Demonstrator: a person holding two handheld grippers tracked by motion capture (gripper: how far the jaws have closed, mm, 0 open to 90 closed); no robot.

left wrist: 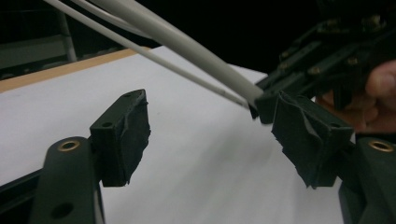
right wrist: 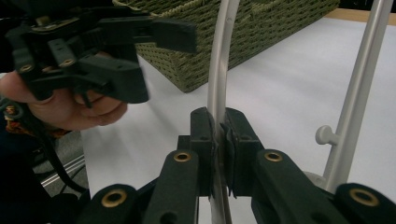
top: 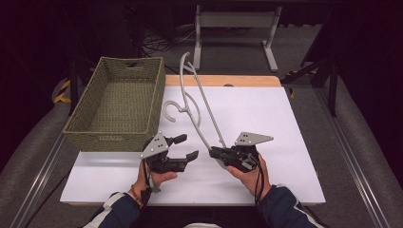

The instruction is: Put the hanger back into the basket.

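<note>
R hand-held gripper (top: 215,153) clamped on lower end of grey hanger (top: 202,102). Hanger's long axis runs up and away over worktop (top: 266,133), hook end near basket (top: 119,102). L hand-held gripper (top: 186,147) unclenched, empty, just beside the grip point, hanger to its right; nearer free hand.

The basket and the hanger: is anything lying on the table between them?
No. In the high view, bare white tabletop separates the woven basket from the hanger, held by the right gripper.
</note>
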